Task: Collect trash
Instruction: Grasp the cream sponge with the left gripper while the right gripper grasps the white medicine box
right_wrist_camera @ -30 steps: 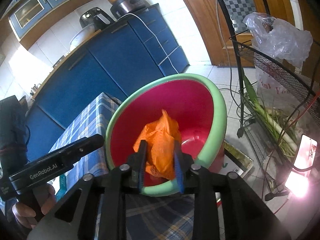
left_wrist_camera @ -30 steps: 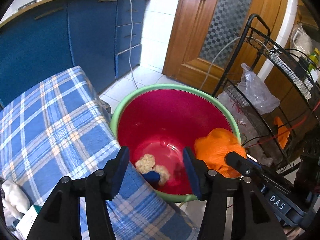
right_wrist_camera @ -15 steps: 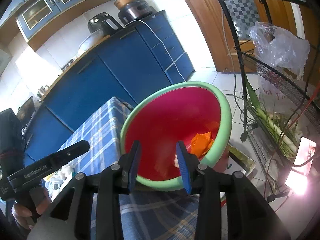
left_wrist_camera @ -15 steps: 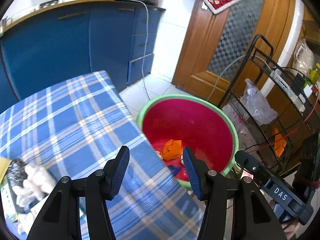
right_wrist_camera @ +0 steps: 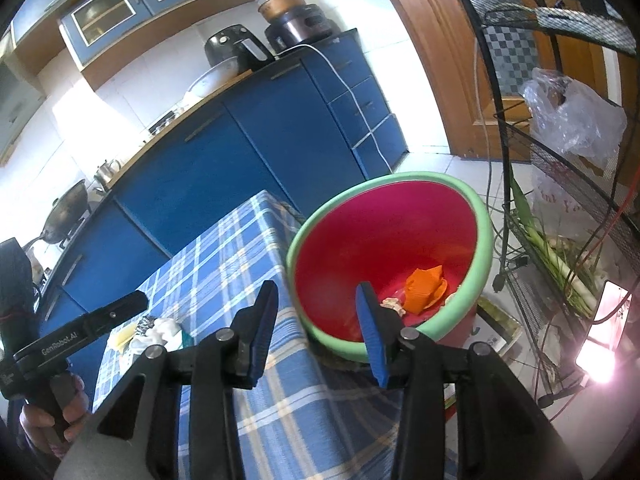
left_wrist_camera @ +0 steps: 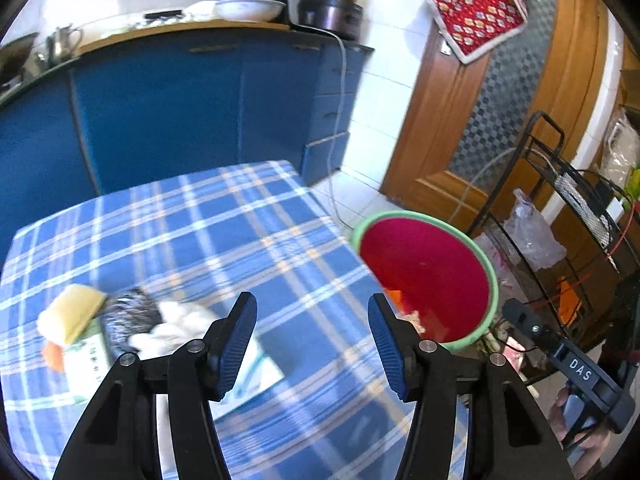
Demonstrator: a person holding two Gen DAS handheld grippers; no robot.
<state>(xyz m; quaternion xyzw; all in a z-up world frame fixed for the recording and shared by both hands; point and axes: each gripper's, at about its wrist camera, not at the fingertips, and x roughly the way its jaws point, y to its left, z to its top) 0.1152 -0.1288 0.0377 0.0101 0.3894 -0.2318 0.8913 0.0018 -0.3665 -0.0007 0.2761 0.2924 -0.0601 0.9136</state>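
Observation:
A red basin with a green rim (left_wrist_camera: 494, 280) (right_wrist_camera: 486, 240) stands beside the table's right edge. Inside it lie an orange bag (right_wrist_camera: 424, 294) and pale crumpled scraps (right_wrist_camera: 392, 304). On the blue plaid tablecloth (left_wrist_camera: 224, 232) lies a trash pile: a yellow sponge (left_wrist_camera: 72, 312), a dark scrubber (left_wrist_camera: 128, 314), white crumpled tissue (left_wrist_camera: 176, 322) and a white-green wrapper (left_wrist_camera: 256, 372). My left gripper (left_wrist_camera: 312, 332) is open and empty above the table, right of the pile. My right gripper (right_wrist_camera: 316, 320) is open and empty at the basin's near rim.
Blue kitchen cabinets (left_wrist_camera: 168, 108) stand behind the table. A black wire rack (left_wrist_camera: 568, 216) with plastic bags and green onions (right_wrist_camera: 560, 256) stands right of the basin. A wooden door (left_wrist_camera: 500, 112) is behind it.
My right gripper opened and dropped the orange bag into the basin, then pulled back. My left gripper swung left from over the basin to over the table, bringing the trash pile into view.

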